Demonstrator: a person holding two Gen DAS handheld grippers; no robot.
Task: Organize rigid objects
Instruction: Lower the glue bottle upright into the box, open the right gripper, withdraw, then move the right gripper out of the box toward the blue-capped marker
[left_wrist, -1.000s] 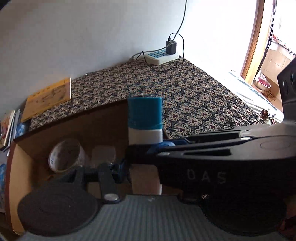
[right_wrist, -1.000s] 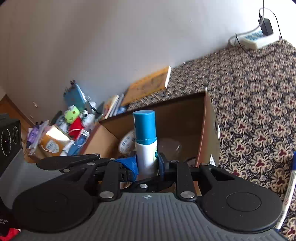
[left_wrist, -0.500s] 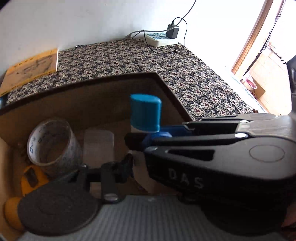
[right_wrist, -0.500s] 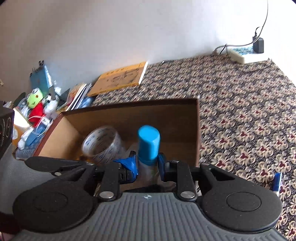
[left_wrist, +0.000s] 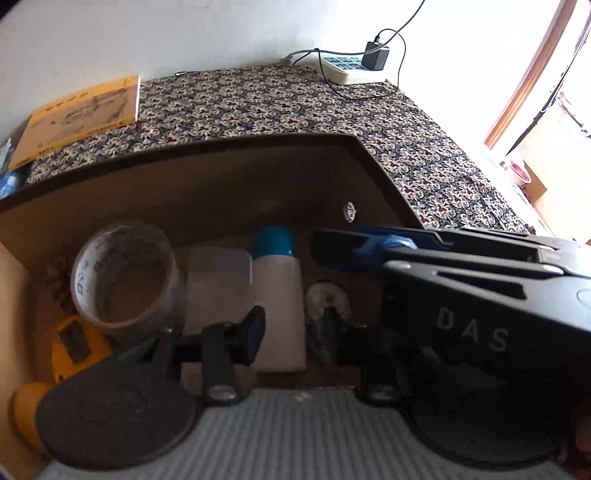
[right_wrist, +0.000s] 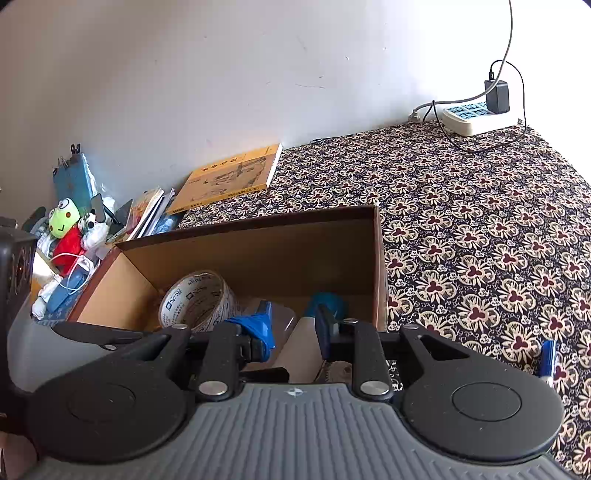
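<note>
- The white bottle with the blue cap (right_wrist: 312, 338) lies inside the cardboard box (right_wrist: 377, 266), near its right wall, cap pointing toward the far wall — in the left wrist view it sits just beside a clear plastic container (left_wrist: 218, 284).
- The right gripper (right_wrist: 293, 332) has its fingers spread to either side of the bottle; gaps show between the pads and the body, so it looks released rather than held.
- The left gripper (left_wrist: 290, 328) hangs low over the same spot, fingers apart on either side of the bottle's lower end; whether a pad touches it is hard to tell.
- To do this step well, in my judgement: draw the right gripper straight back and up along the bottle's length, keeping the fingers wide — a sideways pull could roll the bottle.
- The tape roll (right_wrist: 199, 299) stands on edge to the left and looks easy to tip; keep both tools away from it.
- The yellow objects (left_wrist: 74, 343) in the near-left corner take up floor space, so later items probably belong in the right half.
- A blue-capped pen (right_wrist: 547, 356) lies on the patterned cloth (right_wrist: 480, 229) outside the box, a likely next pick for the right gripper.
</note>
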